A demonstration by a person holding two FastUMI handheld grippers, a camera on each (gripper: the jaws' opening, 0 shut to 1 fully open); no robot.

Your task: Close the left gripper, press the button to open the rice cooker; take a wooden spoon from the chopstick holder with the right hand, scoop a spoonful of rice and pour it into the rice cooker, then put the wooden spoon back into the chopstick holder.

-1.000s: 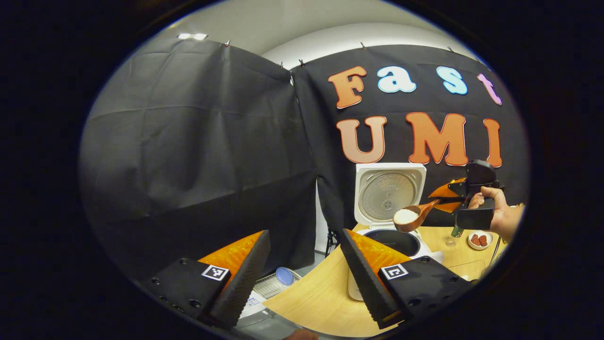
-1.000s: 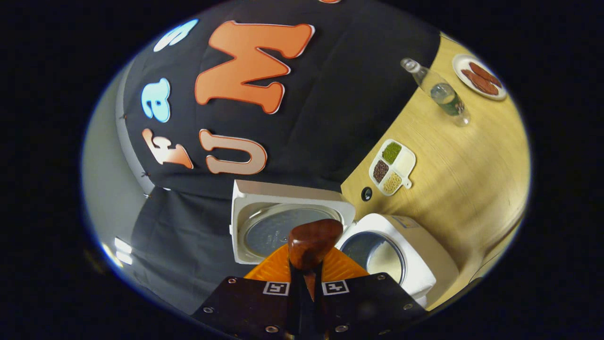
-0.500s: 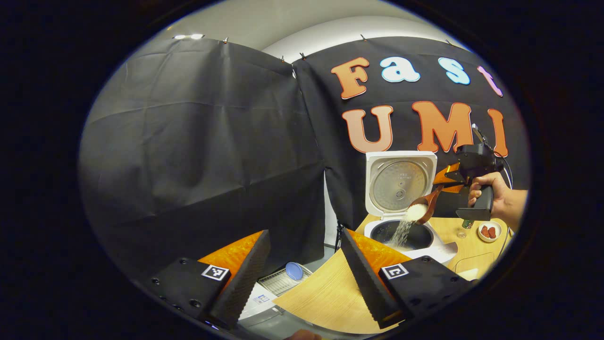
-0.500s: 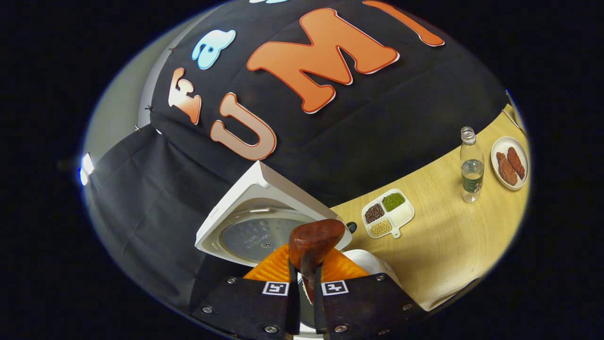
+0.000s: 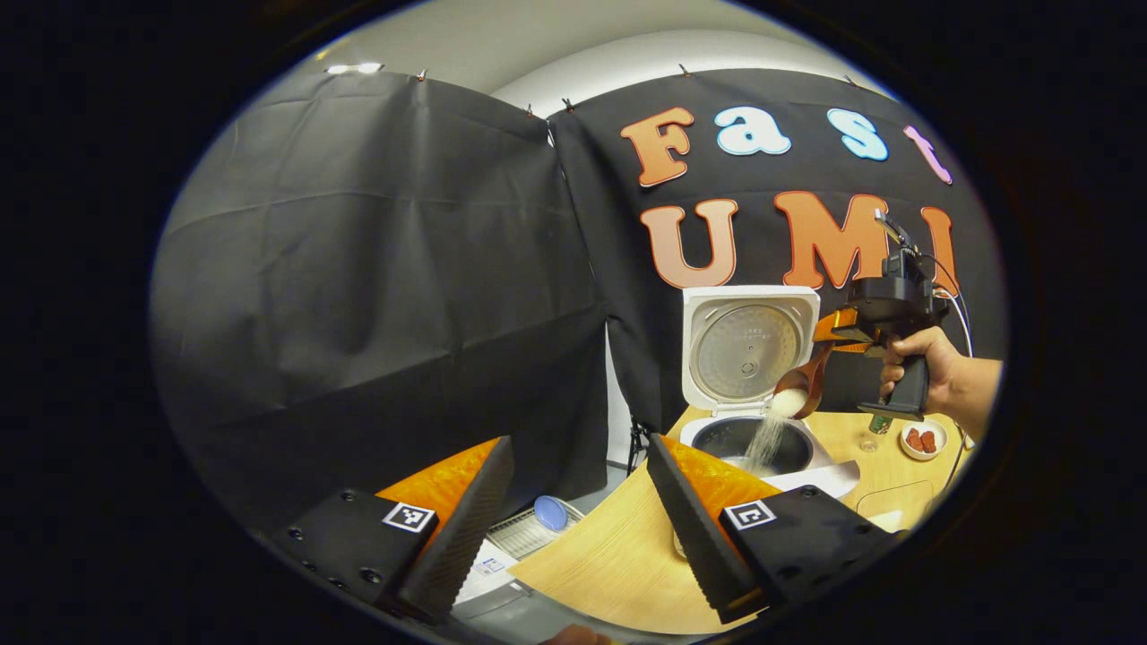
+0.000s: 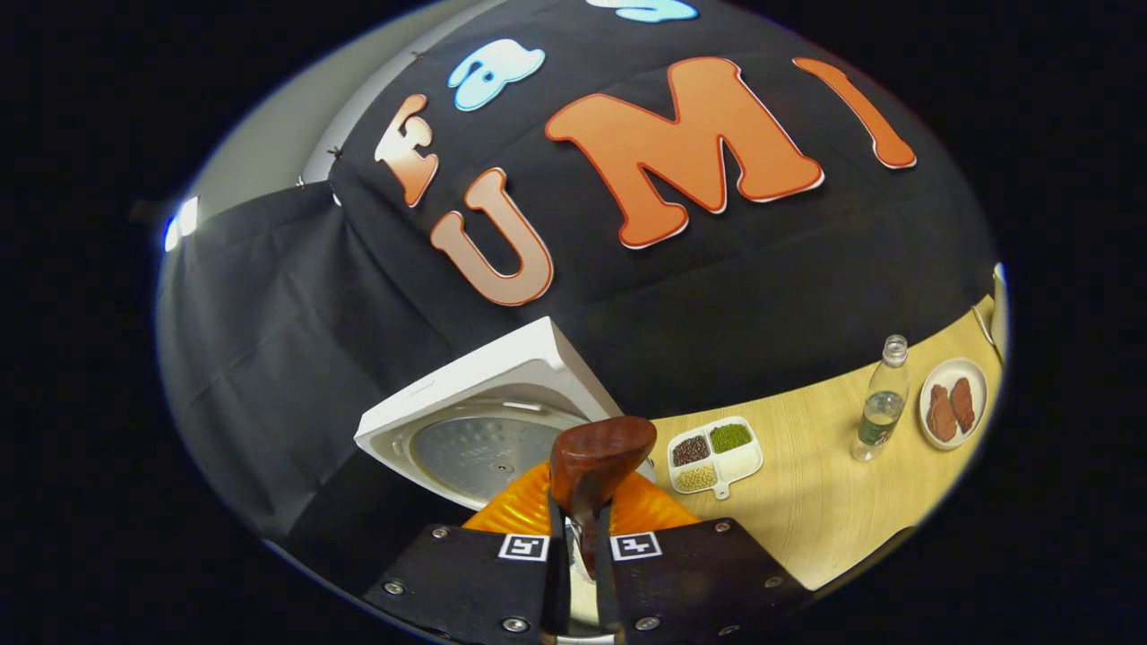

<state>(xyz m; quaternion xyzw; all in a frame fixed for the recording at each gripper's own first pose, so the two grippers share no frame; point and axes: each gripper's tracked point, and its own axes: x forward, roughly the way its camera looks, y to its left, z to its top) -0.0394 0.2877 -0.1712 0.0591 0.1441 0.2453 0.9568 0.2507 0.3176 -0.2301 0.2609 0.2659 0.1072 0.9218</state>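
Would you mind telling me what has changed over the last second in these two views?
The right gripper has rolled the wooden spoon from level and heaped to tipped, so rice now streams into the rice cooker. It stays clamped on the spoon handle. The left gripper stays open and idle, the cooker lid stays up, and the table items have not shifted.

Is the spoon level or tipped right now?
Tipped: rice streams from the spoon into the open cooker.

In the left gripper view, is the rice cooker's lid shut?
No: the lid stands raised behind the open pot while rice falls from the wooden spoon into it.
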